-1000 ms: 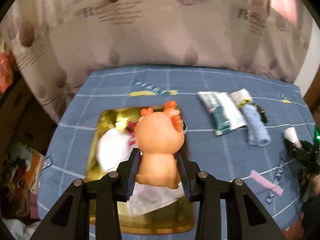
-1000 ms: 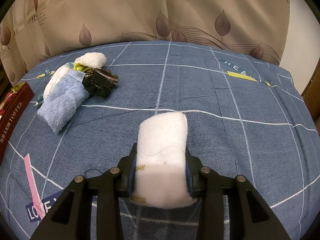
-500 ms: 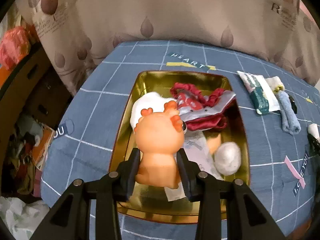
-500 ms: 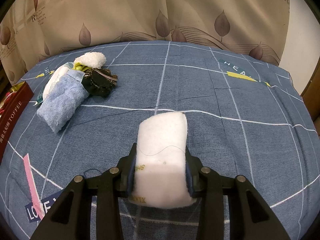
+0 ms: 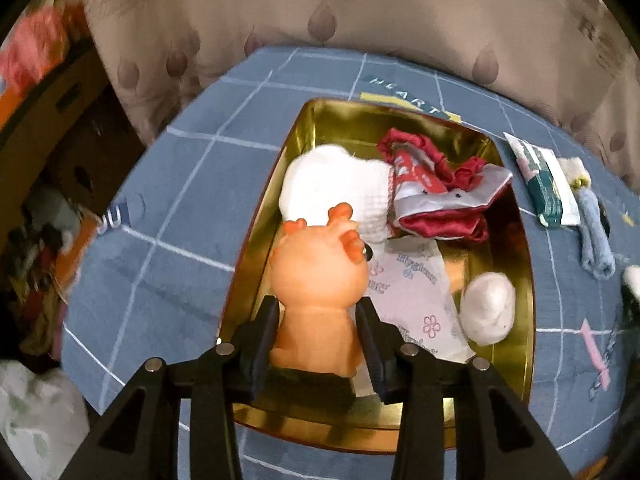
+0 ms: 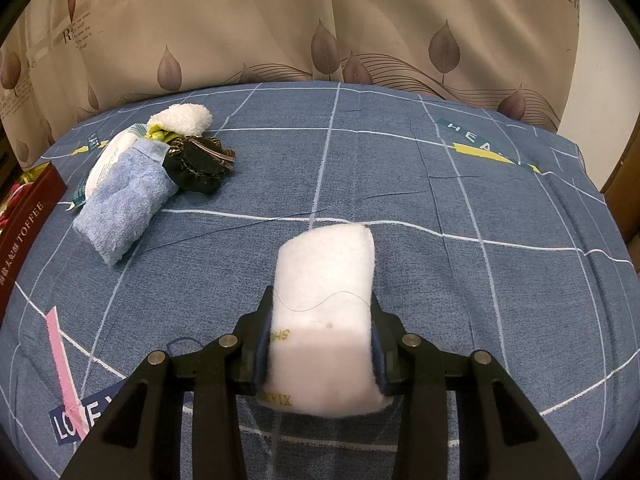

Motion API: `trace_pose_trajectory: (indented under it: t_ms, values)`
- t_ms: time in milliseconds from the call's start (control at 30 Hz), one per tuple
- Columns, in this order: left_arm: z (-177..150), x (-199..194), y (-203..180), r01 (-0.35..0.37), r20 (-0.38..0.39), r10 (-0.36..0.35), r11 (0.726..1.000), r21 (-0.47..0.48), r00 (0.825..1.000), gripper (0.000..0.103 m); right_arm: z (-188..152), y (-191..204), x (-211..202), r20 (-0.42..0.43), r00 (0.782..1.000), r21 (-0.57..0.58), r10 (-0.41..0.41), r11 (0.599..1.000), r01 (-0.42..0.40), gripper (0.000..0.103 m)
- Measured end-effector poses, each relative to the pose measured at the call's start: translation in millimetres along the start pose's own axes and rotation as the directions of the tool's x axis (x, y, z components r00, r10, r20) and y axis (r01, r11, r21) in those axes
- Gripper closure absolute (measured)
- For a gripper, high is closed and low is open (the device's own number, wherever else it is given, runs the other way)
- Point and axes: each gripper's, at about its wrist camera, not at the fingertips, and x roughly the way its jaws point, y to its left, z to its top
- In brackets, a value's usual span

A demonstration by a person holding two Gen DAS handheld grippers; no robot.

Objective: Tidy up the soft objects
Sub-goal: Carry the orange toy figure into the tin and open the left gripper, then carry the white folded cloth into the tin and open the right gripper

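The left gripper (image 5: 318,336) has an orange toy animal (image 5: 318,280) between its fingers, and its jaws are opening; the right pad stands slightly off the toy's side, while the left pad is at its flank. The toy sits upright at the near left part of a gold tin (image 5: 524,280). Just past it in the tin lies a printed tissue pack (image 5: 416,292), with a white ball (image 5: 488,308) to the right of that. Farther in are a white knitted cloth (image 5: 332,188) and a red and grey fabric piece (image 5: 440,196). The tin rests on a blue checked bed cover (image 5: 180,208).

The right gripper (image 6: 322,344) is clenched on a white folded towel (image 6: 326,300), both pads pressed into its sides, with the towel's far end at the cover (image 6: 440,184). Farther off to the left lie a blue towel (image 6: 124,200), touching a black hair tie (image 6: 200,164), a white packet (image 6: 110,152) under the blue towel, and a fluffy white cloth (image 6: 184,118) behind them. A dark red box (image 6: 24,228) stands at the left edge. A leaf-patterned curtain (image 6: 320,20) hangs beyond the bed.
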Motion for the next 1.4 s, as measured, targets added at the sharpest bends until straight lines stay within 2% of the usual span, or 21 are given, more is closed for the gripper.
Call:
trace_pose_trajectory:
  t_ms: [100,167,267,400,633,833,867,933,1067,1267,1400]
  values:
    - [0,6,8,0.036,-0.035,-0.038,0.998,-0.055,0.999,0.059,0,0,0,0.000,1.000,0.000,-0.003,1.000,0.003,0.066]
    - [-1,6,11,0.038,-0.026,-0.040,0.997,-0.073,0.999,0.055,0,0,0,0.000,1.000,0.000,-0.002,1.000,0.002,0.065]
    - [0,1,12,0.033,-0.011,-0.034,0.997,-0.073,0.999,0.050,0,0,0,-0.001,1.000,0.000,-0.008,1.000,0.008,0.064]
    - [1,-9,11,0.018,0.013,-0.018,0.999,-0.050,1.000,0.049,1,-2,0,-0.002,1.000,0.002,-0.011,1.000,0.011,0.063]
    - [-11,-44,3,-0.028,0.129,0.029,1.000,-0.014,0.991,0.049,0,-1,0,-0.002,1.000,0.003,-0.011,1.000,0.011,0.063]
    - [-42,-67,3,-0.076,0.208,0.077,0.997,-0.014,0.975,0.048,0,-1,0,-0.001,1.000,0.002,-0.011,1.000,0.011,0.063]
    - [-48,-70,4,-0.084,0.217,0.086,0.996,-0.016,0.973,0.048,0,-1,0,0.000,1.000,0.002,-0.008,1.000,0.008,0.066]
    - [-58,-72,8,-0.085,0.230,0.092,0.996,-0.041,0.969,0.048,0,-1,-1,0.003,1.000,-0.003,-0.006,1.000,0.006,0.068]
    - [-74,-69,18,-0.045,0.216,0.062,0.995,-0.086,0.974,0.048,0,4,-1,0.004,1.000,-0.021,-0.019,1.000,0.019,0.071]
    - [-82,-69,39,-0.053,0.226,0.092,0.983,-0.174,0.970,0.048,0,12,-4,0.013,0.999,-0.036,-0.046,0.998,0.046,0.073]
    - [-81,-66,54,-0.065,0.227,0.118,0.972,-0.227,0.967,0.048,2,26,-14,0.029,0.999,-0.019,-0.018,1.000,0.018,0.074]
